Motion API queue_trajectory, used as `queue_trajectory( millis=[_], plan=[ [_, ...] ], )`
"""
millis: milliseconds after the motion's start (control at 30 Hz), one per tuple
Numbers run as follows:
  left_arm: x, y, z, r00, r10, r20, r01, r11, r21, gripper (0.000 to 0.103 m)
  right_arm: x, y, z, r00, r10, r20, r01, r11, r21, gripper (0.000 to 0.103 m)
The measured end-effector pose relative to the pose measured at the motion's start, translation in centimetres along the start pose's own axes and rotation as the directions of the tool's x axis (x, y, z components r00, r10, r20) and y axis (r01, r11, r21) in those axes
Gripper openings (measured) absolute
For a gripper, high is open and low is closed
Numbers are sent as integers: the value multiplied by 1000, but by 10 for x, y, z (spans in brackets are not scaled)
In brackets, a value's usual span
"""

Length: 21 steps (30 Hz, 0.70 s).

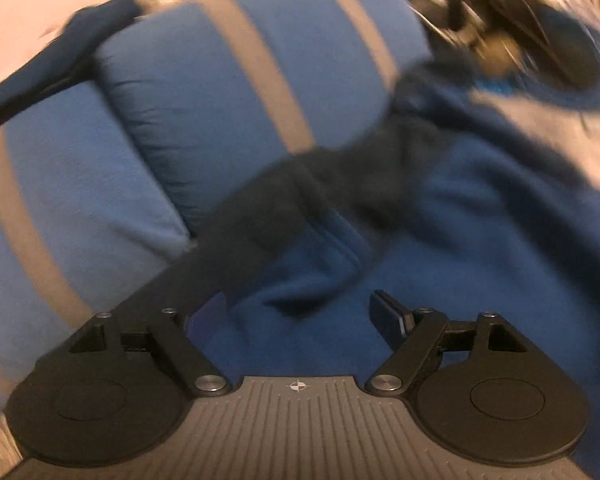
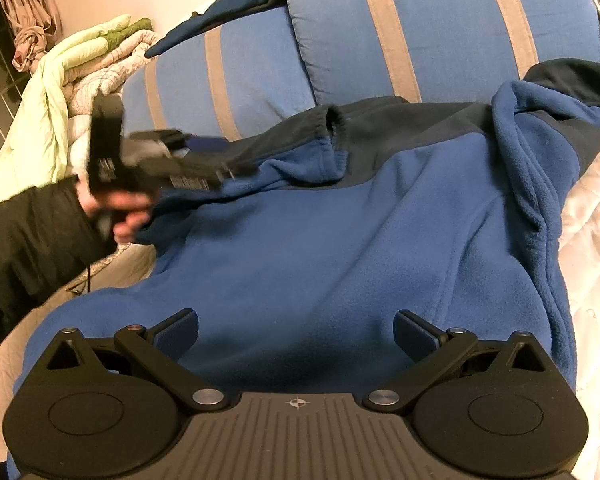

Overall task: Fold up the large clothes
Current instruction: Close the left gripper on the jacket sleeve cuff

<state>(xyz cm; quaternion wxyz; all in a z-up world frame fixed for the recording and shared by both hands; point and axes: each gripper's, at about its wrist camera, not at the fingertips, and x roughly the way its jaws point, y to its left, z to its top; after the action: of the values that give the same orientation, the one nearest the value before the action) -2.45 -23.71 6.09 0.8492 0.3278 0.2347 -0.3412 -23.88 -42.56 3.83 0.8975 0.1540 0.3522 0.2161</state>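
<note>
A large blue fleece jacket (image 2: 320, 240) with dark navy shoulders lies spread on the bed, one sleeve folded across its chest with the cuff (image 2: 332, 128) up. My right gripper (image 2: 298, 334) hovers open just above the jacket's lower body, nothing between its fingers. My left gripper (image 2: 232, 170), blurred and held by a hand (image 2: 128, 212), sits at the jacket's left edge by the navy sleeve. In the blurred left wrist view, the left gripper (image 1: 296, 316) stands open over the fleece (image 1: 460, 240); a navy strip of fabric (image 1: 260, 216) runs over its left finger.
Two blue pillows with beige stripes (image 2: 440, 28) lean behind the jacket, also in the left view as the striped pillows (image 1: 220, 80). A pile of pale green and white bedding (image 2: 80, 68) sits at the far left. White quilt (image 2: 596, 220) shows at the right.
</note>
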Motion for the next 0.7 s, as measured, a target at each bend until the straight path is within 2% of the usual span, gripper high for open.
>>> queue_trajectory(
  millis=[133,233,300,333,433,567,700],
  plan=[
    [28,-14,-8,996,62,-71,-55,995,88,53,0,-3,1,1000,6,-1,-6,1000,7,103],
    [46,-6,-15,989,89,-122,-80,994,75,47,0,-4,1,1000,6,-3,-6,1000,12,103],
    [57,0,-21,978,118,-171,-107,991,76,28,0,-3,1,1000,5,-5,-5,1000,12,103],
    [59,3,-24,971,136,-199,-123,989,78,9,1,-3,1,1000,4,-6,-4,1000,11,103],
    [47,18,-22,972,97,-213,-98,995,8,5,1,-3,2,1000,2,-7,-2,1000,10,103],
    [4,38,-13,981,44,-187,-55,997,-53,5,3,-5,3,1000,6,-11,-6,1000,11,103],
    [-31,63,-9,979,-11,-202,-11,994,-109,5,3,-5,3,1000,7,-11,-7,1000,10,103]
  ],
)
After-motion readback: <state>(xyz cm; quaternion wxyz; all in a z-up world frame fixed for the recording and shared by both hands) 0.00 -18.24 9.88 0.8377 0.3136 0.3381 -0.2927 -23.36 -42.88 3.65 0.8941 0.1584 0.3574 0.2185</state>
